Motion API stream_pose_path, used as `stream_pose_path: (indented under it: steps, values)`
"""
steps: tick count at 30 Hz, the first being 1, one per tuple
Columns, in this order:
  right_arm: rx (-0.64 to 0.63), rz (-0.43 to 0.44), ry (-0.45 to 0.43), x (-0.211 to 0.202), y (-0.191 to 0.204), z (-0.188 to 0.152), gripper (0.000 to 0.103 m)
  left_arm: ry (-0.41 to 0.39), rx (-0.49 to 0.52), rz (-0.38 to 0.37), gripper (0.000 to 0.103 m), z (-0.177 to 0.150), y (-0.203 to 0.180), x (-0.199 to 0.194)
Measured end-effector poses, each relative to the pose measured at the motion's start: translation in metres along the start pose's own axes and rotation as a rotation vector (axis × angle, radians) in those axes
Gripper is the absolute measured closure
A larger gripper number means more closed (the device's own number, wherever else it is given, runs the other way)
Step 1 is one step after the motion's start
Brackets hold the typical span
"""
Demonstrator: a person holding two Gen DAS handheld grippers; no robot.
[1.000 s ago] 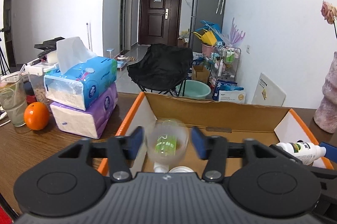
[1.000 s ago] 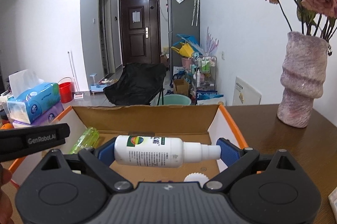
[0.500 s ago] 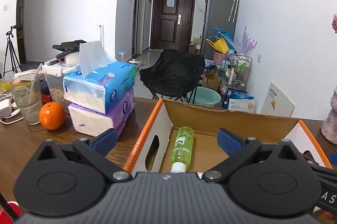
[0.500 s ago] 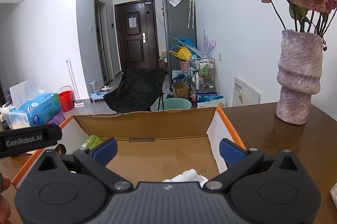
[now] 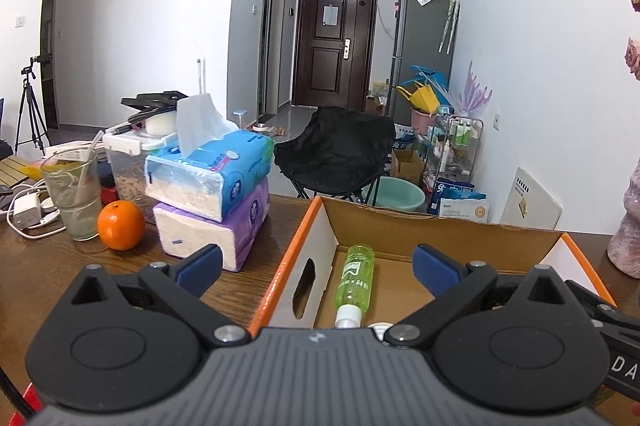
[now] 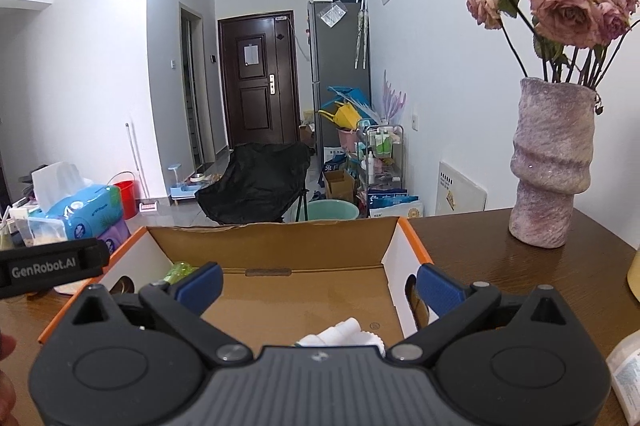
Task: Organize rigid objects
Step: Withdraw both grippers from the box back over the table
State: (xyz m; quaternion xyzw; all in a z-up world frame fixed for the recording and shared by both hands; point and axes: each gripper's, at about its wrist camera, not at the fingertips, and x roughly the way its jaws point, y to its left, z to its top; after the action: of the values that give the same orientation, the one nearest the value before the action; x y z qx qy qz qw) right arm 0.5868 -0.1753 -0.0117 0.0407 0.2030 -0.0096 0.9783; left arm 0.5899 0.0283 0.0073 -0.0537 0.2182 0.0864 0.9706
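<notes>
Tongs on both sides spread wide, nothing between the blue pads. Left tongs (image 5: 316,264) hover level over the near left corner of the cardboard box (image 5: 440,226), pointing into the room; their left pad hangs over the wooden surface (image 5: 48,266) outside the box wall, the right pad over the box interior. Green bottle (image 5: 355,280) lies flat on the box floor, along the left wall, white cap toward the camera, not touched by either pad. Right tongs (image 6: 316,282) are held level above the near edge of the same box (image 6: 280,238), both pads over its interior. White spray bottle (image 6: 340,334) lies on the box floor just under the tongs' body, nozzle showing, most of it hidden. Green bottle (image 6: 180,271) is partly seen behind the left pad.

Outside the box, left: two stacked tissue packs (image 5: 212,194), an orange (image 5: 121,225) just beside them, a glass (image 5: 74,194) with a straw. Right: a pink vase (image 6: 552,162) with dried roses stands on the surface (image 6: 500,266), apart from the box.
</notes>
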Motion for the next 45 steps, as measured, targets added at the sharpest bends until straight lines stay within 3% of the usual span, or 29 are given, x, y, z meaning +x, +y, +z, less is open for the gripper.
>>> stream_pose_path:
  steps: [45]
  values:
    - [-0.061,-0.018,-0.004,-0.146,-0.035,-0.057,0.000,0.004,0.016,0.010,0.000,-0.062,0.027,-0.144]
